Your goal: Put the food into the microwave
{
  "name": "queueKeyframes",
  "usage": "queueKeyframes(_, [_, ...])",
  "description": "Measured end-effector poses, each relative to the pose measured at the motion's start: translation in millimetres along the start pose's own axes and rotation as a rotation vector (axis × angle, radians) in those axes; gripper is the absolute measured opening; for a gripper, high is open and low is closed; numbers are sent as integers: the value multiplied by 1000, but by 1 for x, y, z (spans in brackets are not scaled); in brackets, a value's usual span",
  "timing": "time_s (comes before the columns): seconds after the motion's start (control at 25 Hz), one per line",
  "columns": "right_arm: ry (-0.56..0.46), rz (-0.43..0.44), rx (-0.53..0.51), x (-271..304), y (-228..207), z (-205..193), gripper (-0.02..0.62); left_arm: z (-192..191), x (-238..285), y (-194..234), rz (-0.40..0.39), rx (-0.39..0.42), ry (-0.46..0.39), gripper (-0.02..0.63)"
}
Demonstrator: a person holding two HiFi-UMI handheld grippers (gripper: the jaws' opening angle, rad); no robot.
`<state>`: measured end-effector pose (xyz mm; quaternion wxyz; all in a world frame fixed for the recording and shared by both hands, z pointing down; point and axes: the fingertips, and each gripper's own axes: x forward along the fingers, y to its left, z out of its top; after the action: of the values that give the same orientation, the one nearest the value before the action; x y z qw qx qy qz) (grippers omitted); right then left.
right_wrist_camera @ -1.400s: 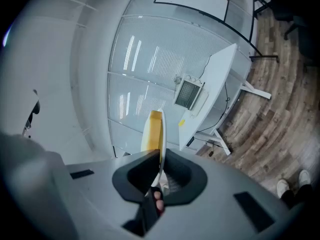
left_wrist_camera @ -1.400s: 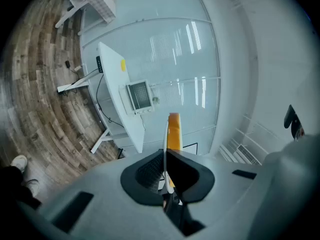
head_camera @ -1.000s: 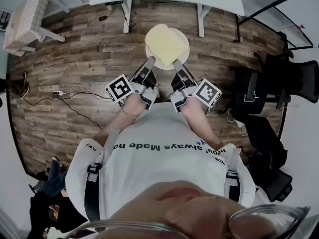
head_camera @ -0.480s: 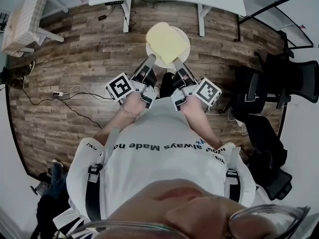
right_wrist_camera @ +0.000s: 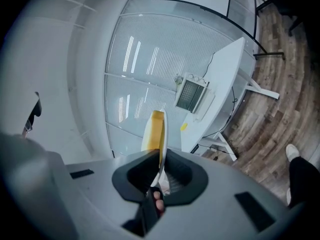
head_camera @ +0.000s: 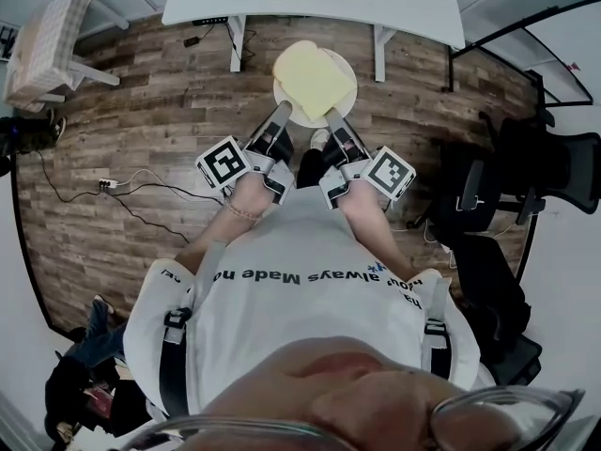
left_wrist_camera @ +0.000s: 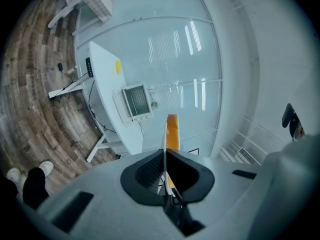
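The wooden floor (head_camera: pixel 141 158) fills most of the head view, and a white table (head_camera: pixel 404 3) stands across the 12 o'clock edge. The person in a white shirt (head_camera: pixel 300 308) takes up the 6 o'clock half, with both forearms reaching toward 12 o'clock. A black office chair (head_camera: pixel 554 158) stands at 3 o'clock, and a small table with a checked cloth (head_camera: pixel 52 40) stands at 10 o'clock. The microwave (left_wrist_camera: pixel 136 101) sits on the white table, well ahead of both grippers, and its door side faces the floor in the left gripper view. A round white plate (head_camera: pixel 346 71) hangs over the floor near 12 o'clock, short of the table, and the yellow food (head_camera: pixel 310 81) lies on it, covering most of the plate. The left gripper (head_camera: pixel 280 118) is clenched on the plate's near rim at about 7 o'clock of the plate, where its own view shows the dark pads pressed to the thin white edge. The right gripper (head_camera: pixel 333 120) is clenched on the same rim at about 5 o'clock, just beside the left one, with the plate edge-on between its pads. A thin dark cable (head_camera: pixel 141 200) trails over the floor at 9 o'clock.
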<state>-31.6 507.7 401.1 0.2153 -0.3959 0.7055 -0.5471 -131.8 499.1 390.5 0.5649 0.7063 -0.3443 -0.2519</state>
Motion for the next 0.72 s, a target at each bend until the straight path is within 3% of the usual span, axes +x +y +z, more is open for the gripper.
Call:
queueKeyframes(0.32, [-2, 4, 9, 31, -19, 65, 29, 12, 77, -4, -20, -52, -1, 18])
queueKeyframes(0.52, [-2, 9, 28, 48, -33, 113, 29, 18, 126, 4, 32, 0, 17, 18])
queueKeyframes(0.72, [8, 18, 32, 66, -47, 160, 29, 23, 177, 3, 32, 0, 14, 18])
